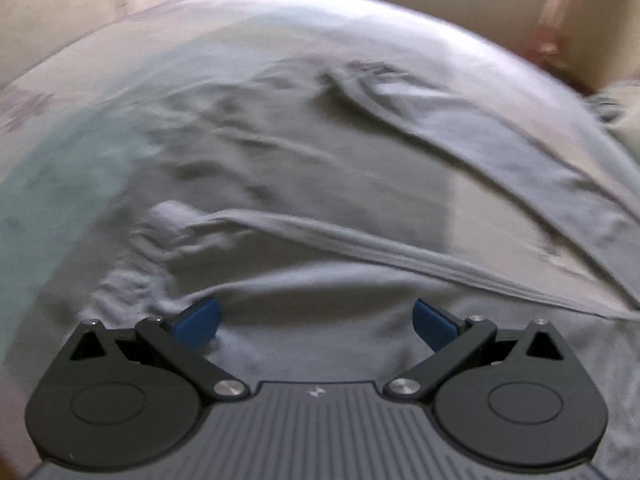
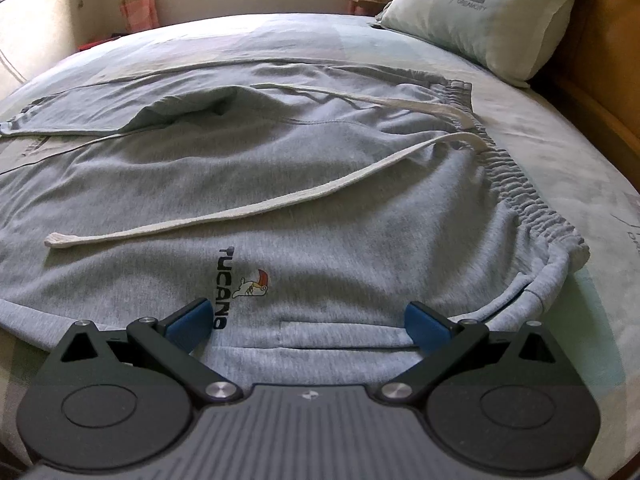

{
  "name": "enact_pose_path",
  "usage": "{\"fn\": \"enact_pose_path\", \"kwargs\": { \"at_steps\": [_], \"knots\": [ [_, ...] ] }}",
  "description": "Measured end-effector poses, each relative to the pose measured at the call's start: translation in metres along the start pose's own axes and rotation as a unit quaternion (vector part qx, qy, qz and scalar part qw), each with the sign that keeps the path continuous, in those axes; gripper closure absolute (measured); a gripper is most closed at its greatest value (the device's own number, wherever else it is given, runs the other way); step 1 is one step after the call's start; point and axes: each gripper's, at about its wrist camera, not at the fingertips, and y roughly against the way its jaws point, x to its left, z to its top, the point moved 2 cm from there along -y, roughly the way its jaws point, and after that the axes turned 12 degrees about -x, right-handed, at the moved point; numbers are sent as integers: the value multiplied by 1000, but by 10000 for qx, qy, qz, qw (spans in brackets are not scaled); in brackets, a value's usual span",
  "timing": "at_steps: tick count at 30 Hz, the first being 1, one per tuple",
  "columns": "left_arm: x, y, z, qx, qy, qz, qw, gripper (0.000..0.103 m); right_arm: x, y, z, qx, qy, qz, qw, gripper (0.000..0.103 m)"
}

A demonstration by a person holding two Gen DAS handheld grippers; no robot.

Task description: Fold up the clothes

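Grey sweatpants [image 2: 304,184] are spread flat across a bed [image 2: 568,168], directly ahead of both wide-open grippers.

The right gripper [image 2: 307,322] is held empty just over the printed logo [image 2: 240,284] near the waistband [image 2: 516,184]; the left gripper [image 1: 316,320], also empty, is poised above rumpled fabric in a blurred view. A white drawstring [image 2: 248,212] is draped across the cloth, and a pillow [image 2: 484,16] lies beyond.

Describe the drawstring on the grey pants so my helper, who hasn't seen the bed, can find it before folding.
On the bed, grey sweatpants lie spread out, elastic waistband toward the pillow. From that waistband a long flat cord, the drawstring, trails across the fabric above the printed logo. It is off-white, while everything around it is grey.
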Motion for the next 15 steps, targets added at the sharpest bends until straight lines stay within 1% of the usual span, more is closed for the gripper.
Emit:
{"fn": "enact_pose_path", "kwargs": {
  "at_steps": [4, 6, 9, 12, 15],
  "knots": [
    [-22, 22, 4, 39, -393, -215, 9990, 1, 0, 0, -1, -65, -2, -6, 10000, 0],
    [-43, 35, 1, 24, -686, -438, 9967, 1, 0, 0, -1, -85, 6, 4, 10000, 0],
    [-86, 51, -4, 41, -1118, -824, 9903, 1, -1, -1, 3, -1, 20, 40, 10000, 0],
    [-132, 69, -11, -12, -1508, -1219, 9810, 1, 0, 1, 9, 160, 38, 2, 9999, 0],
    [-171, 79, -23, 22, -1731, -1526, 9730, 1, 1, 7, 6, 93, 193, 67, 9997, 0]
  ]
}}
